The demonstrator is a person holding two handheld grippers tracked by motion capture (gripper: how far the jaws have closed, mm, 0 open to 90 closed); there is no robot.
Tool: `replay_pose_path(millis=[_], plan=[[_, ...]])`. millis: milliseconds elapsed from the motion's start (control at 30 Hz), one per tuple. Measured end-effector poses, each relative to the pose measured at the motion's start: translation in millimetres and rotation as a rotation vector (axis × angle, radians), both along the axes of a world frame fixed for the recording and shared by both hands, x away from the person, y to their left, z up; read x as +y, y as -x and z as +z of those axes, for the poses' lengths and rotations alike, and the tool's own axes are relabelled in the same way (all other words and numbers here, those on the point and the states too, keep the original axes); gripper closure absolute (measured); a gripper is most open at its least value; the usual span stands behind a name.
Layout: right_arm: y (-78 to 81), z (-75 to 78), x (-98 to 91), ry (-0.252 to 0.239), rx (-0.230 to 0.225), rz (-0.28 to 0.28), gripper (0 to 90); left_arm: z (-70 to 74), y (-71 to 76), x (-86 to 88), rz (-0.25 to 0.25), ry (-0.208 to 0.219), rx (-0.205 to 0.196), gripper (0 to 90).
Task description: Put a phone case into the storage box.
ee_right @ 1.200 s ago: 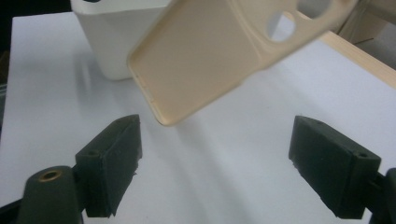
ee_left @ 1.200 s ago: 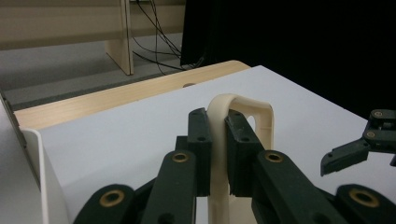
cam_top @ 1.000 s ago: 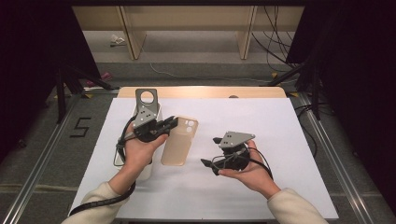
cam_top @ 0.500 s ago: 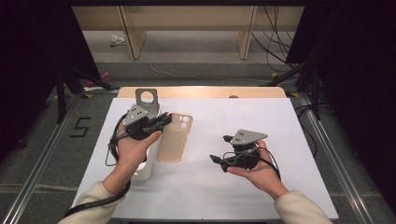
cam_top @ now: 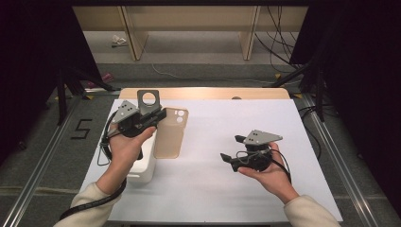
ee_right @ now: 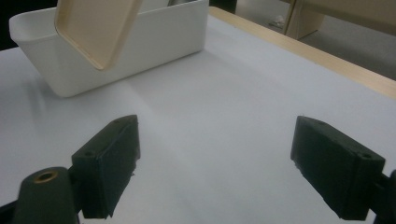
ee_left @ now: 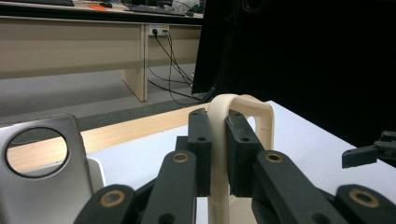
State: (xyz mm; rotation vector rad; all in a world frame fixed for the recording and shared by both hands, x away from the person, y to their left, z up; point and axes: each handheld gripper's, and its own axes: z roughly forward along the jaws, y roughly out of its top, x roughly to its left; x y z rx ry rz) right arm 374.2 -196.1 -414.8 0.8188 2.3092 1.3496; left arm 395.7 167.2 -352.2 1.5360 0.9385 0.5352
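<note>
A beige phone case [cam_top: 171, 133] hangs above the white table, held by its edge near the camera cutout. My left gripper [cam_top: 160, 115] is shut on that edge; in the left gripper view the case [ee_left: 219, 140] stands pinched between the two black pads [ee_left: 201, 149]. My right gripper [cam_top: 231, 150] is open, held low over the table to the right of the case, jaws pointing left. In the right gripper view its pads [ee_right: 112, 158] stand wide apart with nothing between them, and the case [ee_right: 95, 28] hangs ahead, at the upper left.
A white box [cam_top: 144, 168] stands on the table under my left forearm; it shows as a white bin [ee_right: 140, 42] in the right gripper view. A grey metal plate with a round hole [cam_top: 149, 99] stands behind the left gripper. The table's wooden far edge [cam_top: 213, 93] runs across.
My left gripper has carried the case up and toward the far left. My right hand has drifted right and a little nearer the table's front edge.
</note>
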Motion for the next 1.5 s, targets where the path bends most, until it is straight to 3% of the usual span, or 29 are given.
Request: replay_pose_path(millis=[767,1500], plan=[[7.1,0.2,-23.5,-0.020,0.007,-0.053,16.4,17.2,-1.7,24.5,0.045,0.037,-0.029,81.7],[11.8,0.1,-37.3,-0.026,0.010,-0.083,16.3,24.0,-5.6,48.7,0.083,0.052,-0.048,81.8]])
